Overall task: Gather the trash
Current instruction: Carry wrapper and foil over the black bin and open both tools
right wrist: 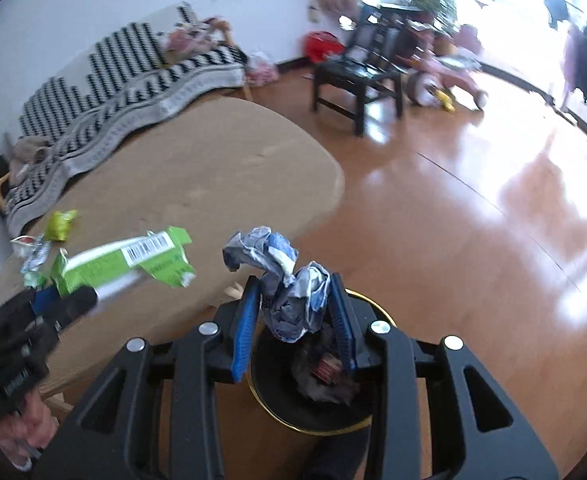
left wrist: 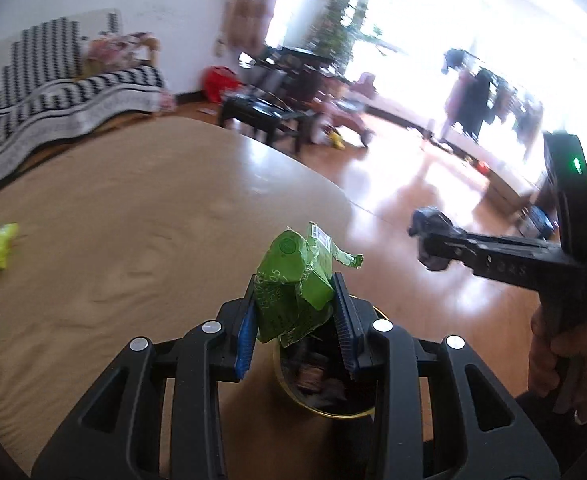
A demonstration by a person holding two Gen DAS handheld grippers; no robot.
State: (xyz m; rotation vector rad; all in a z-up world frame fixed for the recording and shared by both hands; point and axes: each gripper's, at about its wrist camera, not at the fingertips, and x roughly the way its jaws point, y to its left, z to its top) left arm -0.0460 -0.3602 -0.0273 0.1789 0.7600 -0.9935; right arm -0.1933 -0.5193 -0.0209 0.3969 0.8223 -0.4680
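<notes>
Left gripper [left wrist: 295,304] clenched on a green carton [left wrist: 293,292], right gripper [right wrist: 293,312] clenched on a crumpled blue-white wrapper [right wrist: 289,284], both held just above the gold-rimmed bin [right wrist: 313,424] beside the table [left wrist: 133,220].

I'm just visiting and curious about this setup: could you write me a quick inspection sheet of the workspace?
Surface: tan table, mostly bare, wood floor beside it.
Job's things: green carton in the left gripper; crumpled wrapper in the right gripper; black bin with a gold rim below both, trash already inside.
Clutter: green scraps at the table's far left.
Grippers: both shut on their loads, above the bin.
Cables: nothing seen.
Surroundings: striped sofa, dark chair, tricycle, plant, bright window.
</notes>
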